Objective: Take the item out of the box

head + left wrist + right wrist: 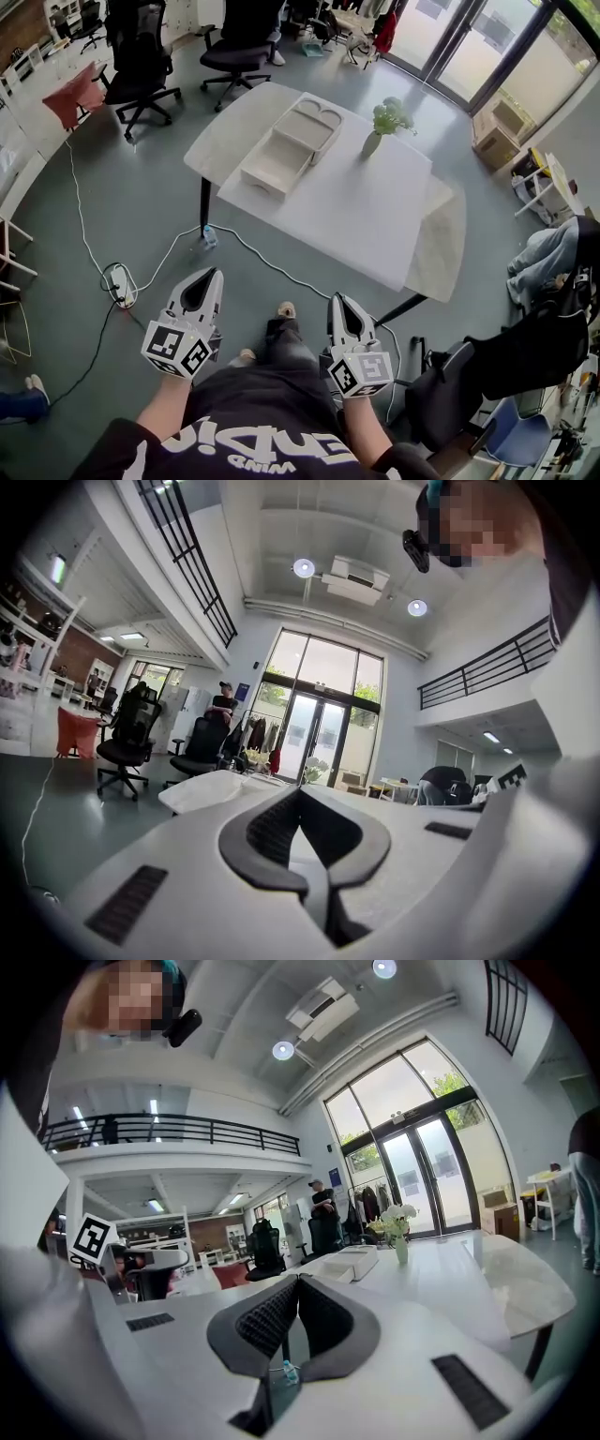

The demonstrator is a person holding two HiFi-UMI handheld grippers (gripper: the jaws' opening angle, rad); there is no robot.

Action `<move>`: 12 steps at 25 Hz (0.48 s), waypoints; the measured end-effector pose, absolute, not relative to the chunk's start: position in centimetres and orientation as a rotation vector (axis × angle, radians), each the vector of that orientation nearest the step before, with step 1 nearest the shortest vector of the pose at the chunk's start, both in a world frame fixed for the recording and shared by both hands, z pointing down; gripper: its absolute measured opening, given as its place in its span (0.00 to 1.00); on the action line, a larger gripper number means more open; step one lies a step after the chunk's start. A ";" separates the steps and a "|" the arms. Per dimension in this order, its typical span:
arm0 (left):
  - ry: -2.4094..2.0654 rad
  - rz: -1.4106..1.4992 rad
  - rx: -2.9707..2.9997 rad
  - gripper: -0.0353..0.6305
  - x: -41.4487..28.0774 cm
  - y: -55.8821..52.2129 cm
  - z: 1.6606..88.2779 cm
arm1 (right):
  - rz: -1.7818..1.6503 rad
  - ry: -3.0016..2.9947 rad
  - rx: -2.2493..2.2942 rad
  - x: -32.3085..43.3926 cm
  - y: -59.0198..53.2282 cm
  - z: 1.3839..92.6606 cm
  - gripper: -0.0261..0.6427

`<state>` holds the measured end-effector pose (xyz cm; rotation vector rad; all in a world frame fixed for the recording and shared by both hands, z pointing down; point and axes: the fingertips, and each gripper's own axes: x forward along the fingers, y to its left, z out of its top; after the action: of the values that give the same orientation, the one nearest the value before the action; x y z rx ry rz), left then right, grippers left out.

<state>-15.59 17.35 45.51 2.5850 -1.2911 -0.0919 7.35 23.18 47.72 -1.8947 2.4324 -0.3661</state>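
Grey floor (pixel 141 197) filled most of the head view, with a white cable (pixel 80 225) trailing across it to a power strip (pixel 120 284). Two black office chairs (pixel 141 70) stood at the far side. Glass doors (pixel 450 47) closed off the room's far right corner.

A white worktop (pixel 347 220) stood well ahead of the person. On its far left part lay the white box (pixel 279 159), open, with its lid (pixel 315 120) folded back and lying flat beyond it. What lay inside could not be made out from that distance, though the tray looked pale throughout. A vase of white flowers (pixel 382 124) stood upright just to the right of the box, apart from it.

Both claws were held low, near the person's body, well short of the worktop and touching nothing on it. The left claw (pixel 208 274) pointed forward over the floor. In the left gripper view, the left claw (pixel 300 791) had its dark pads pressed together at the tips, with nothing between them. The right claw (pixel 337 300) sat beside it at about the same height. In the right gripper view, the right claw (pixel 298 1279) was likewise pressed together and empty, and past it the box (pixel 352 1262) and the vase (pixel 401 1241) showed on the worktop ahead.
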 end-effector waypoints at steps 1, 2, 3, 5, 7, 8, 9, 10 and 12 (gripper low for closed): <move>-1.287 -0.088 2.586 0.07 -15.6 16.9 45.7 | -0.369 2.432 -1.896 7.3 22.9 47.9 0.08; -1.285 -0.085 2.587 0.07 -15.5 16.5 45.9 | -0.373 2.433 -1.897 7.3 22.5 48.1 0.08; -1.283 -0.084 2.589 0.07 -15.4 16.0 46.1 | -0.375 2.433 -1.898 7.4 22.1 48.3 0.08; -1.284 -0.085 2.591 0.07 -15.3 14.9 46.3 | -0.380 2.428 -1.899 7.7 21.0 48.6 0.08; -1.286 -0.083 2.598 0.07 -15.2 13.6 46.2 | -0.388 2.416 -1.904 8.0 19.6 48.7 0.08; -1.288 -0.084 2.597 0.07 -15.1 12.8 46.1 | -0.392 2.411 -1.905 8.2 18.8 48.7 0.08; -1.290 -0.085 2.596 0.07 -15.0 12.1 46.0 | -0.393 2.410 -1.903 8.4 18.0 48.7 0.08; -1.290 -0.087 2.598 0.07 -14.9 11.4 46.0 | -0.392 2.413 -1.899 8.7 17.2 48.7 0.08; -1.293 -0.089 2.599 0.07 -14.6 9.8 46.0 | -0.386 2.421 -1.889 9.0 15.4 48.6 0.08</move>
<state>-14.55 9.80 45.96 2.5987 -1.2927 -0.0892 9.00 15.40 48.60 -1.8892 2.4209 -0.3859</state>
